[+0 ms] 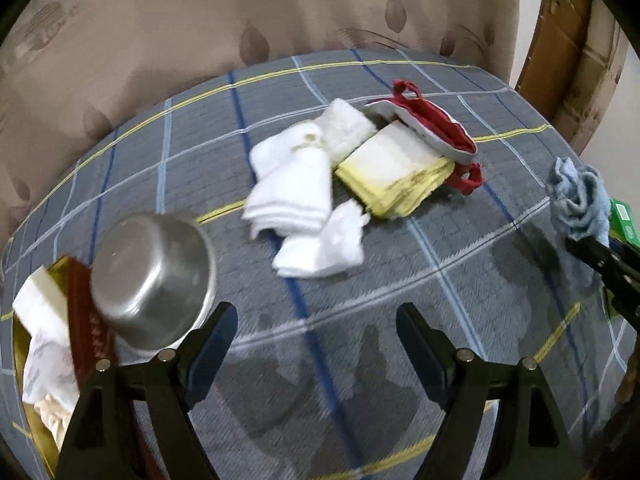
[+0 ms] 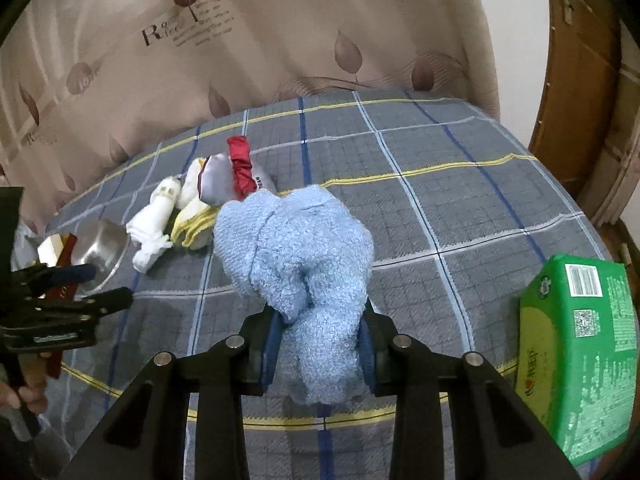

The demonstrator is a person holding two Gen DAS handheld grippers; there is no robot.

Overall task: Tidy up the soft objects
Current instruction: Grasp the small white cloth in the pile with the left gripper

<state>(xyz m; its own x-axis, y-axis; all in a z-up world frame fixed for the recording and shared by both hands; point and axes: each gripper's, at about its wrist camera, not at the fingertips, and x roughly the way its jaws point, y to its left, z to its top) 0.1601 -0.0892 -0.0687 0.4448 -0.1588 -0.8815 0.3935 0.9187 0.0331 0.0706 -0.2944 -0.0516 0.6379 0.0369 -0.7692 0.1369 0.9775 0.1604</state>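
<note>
Blue terry towel (image 2: 296,248), bunched, is clenched in the right tongs (image 2: 320,344) at lower centre of frame, above the plaid surface (image 2: 460,184). Left tongs (image 1: 316,344) stand released, empty. Risk: the trailing fold slips free, since only a bunch is pinched.

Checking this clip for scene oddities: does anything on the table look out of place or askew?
Yes. A steel bowl lies tipped on its side against a red-and-gold box, a hard thing among the cloths. The white towels lie in a loose, unfolded heap.
</note>
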